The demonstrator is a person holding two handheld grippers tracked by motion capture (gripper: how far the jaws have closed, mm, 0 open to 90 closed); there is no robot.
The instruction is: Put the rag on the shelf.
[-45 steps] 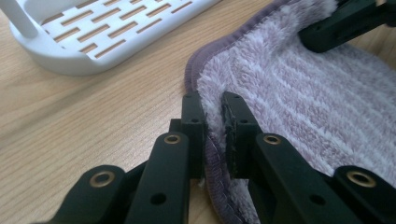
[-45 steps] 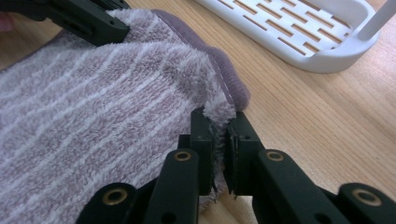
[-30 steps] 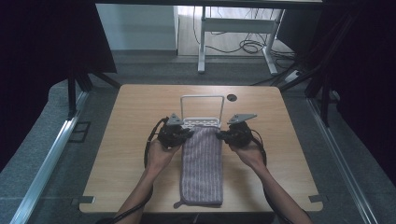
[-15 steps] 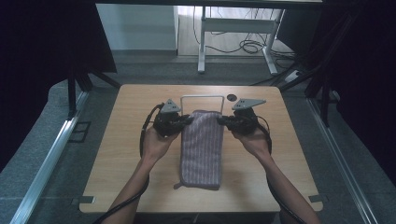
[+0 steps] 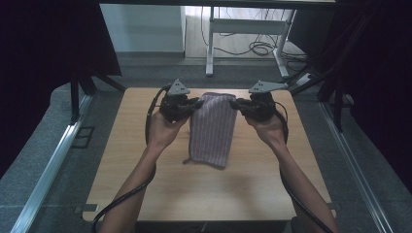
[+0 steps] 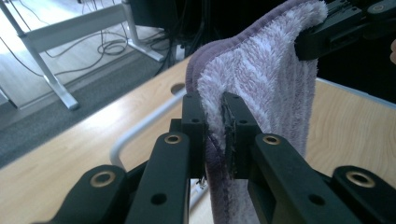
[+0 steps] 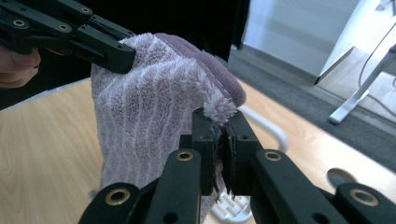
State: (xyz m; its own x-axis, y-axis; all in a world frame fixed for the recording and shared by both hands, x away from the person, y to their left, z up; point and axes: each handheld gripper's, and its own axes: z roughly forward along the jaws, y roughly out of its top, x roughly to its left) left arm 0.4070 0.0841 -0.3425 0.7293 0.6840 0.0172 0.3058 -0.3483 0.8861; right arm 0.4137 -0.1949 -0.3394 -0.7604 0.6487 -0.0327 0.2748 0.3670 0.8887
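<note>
High view: towel between left tool and right tool.

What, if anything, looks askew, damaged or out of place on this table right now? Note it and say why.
Nothing stands out. The left gripper and right gripper each pinch a top corner of the striped towel, which hangs evenly, its lower end on the table. A white rack stands behind it.

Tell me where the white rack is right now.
The white rack stands on the table's far middle, behind the purple towel that the left tool and right tool hold up; its curved bar peeks past the towel in both gripper views.
</note>
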